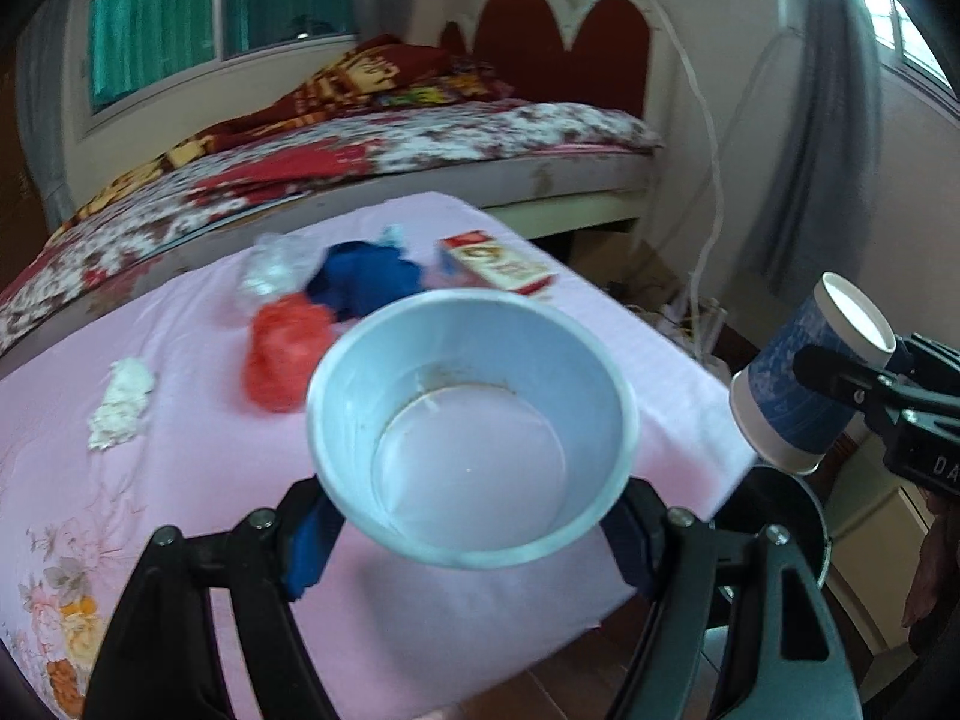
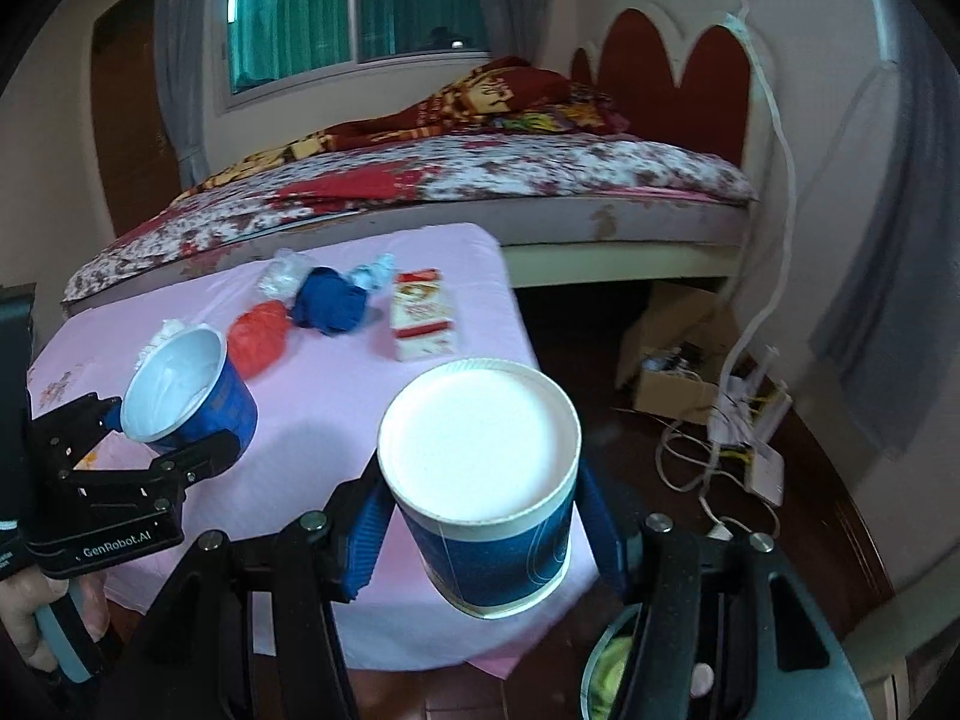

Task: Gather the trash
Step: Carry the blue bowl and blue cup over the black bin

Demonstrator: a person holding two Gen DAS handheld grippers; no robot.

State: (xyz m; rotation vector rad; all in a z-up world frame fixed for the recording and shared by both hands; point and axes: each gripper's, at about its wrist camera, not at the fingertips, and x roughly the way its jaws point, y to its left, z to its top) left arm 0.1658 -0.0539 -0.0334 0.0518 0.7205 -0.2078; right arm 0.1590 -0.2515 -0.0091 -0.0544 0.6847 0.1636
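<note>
A: Bedroom scene, pink floral cloth-covered table (image 2: 336, 372) in front of a bed (image 2: 480, 180). Step?

B: Carry-to-bin, by the look of it. Left gripper (image 1: 474, 534) pinches a blue paper bowl with a white stained inside (image 1: 474, 420), its blue pads on either side of the bowl wall. Right gripper (image 2: 480, 534) pinches a blue-and-white paper cup (image 2: 486, 480), mouth tilted toward the camera.

A: Bin?

B: Dark round trash bin (image 2: 618, 660) sits just below and right of the right gripper, past the table's near corner; something yellow-green inside it. Cup hangs near the rim, not over the opening yet.

A: Next move?

B: Probably shift the cup over the bin and spread the fingers, then bring the bowl across from the left.

A: What's left ahead of the grippers?

B: Crumpled red plastic wad (image 2: 259, 336), crumpled dark blue wad (image 2: 327, 300), white crumpled tissue (image 1: 120, 402), clear plastic wrap (image 1: 270, 270), red-and-white carton (image 2: 423, 315).

A: Clearance?

B: Open air over the near table edge. Cardboard box (image 2: 666, 372) and white cables (image 2: 720, 450) clutter the floor ahead-right, beyond the bin.
</note>
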